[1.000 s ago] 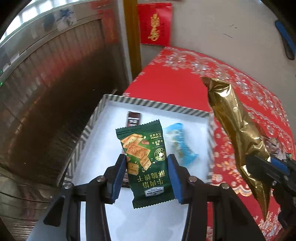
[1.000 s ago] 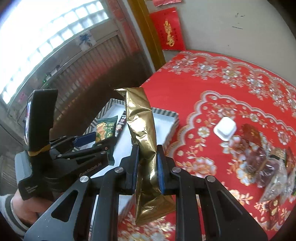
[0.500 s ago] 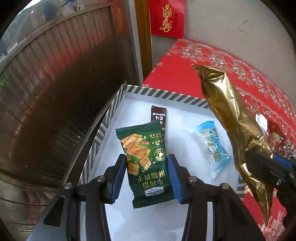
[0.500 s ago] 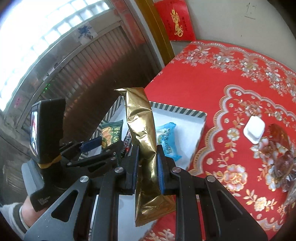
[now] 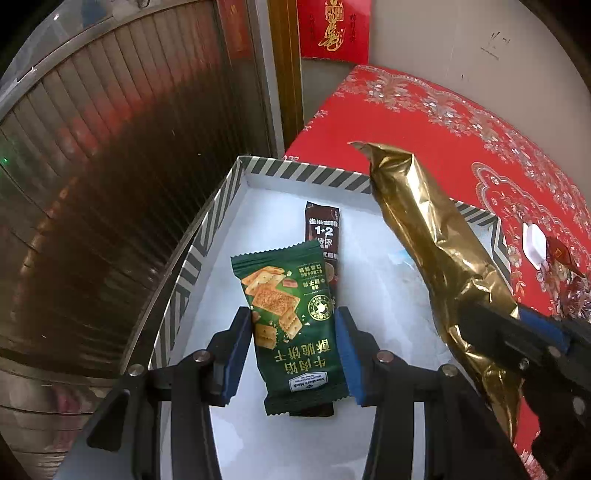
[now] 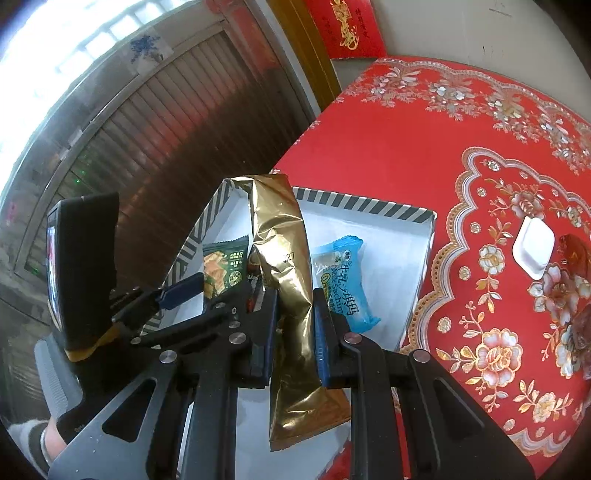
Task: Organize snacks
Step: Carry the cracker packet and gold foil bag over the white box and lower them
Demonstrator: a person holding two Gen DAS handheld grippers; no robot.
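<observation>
Wall: a pale grey plastered wall (image 5: 461, 55) filled the upper right of the frame.
Hanging: a red paper with gold characters (image 5: 334, 29) hung at top centre.
Door frame: a brown wooden post (image 5: 286, 74) stood beside it.
Shutter: a dark ribbed metal shutter (image 5: 129, 166) covered the left.
Table: a red cloth with floral pattern (image 6: 388, 147) spread at right.
Light: daylight glared through panes (image 6: 55, 48) at upper left.

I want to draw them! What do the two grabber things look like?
Both grippers, left and right, have black frames with triangular cut-outs, silver bolts and blue pads inside the fingers. The left one carries a black device strapped on with a yellow band. A grey sleeve cuff shows.
</observation>
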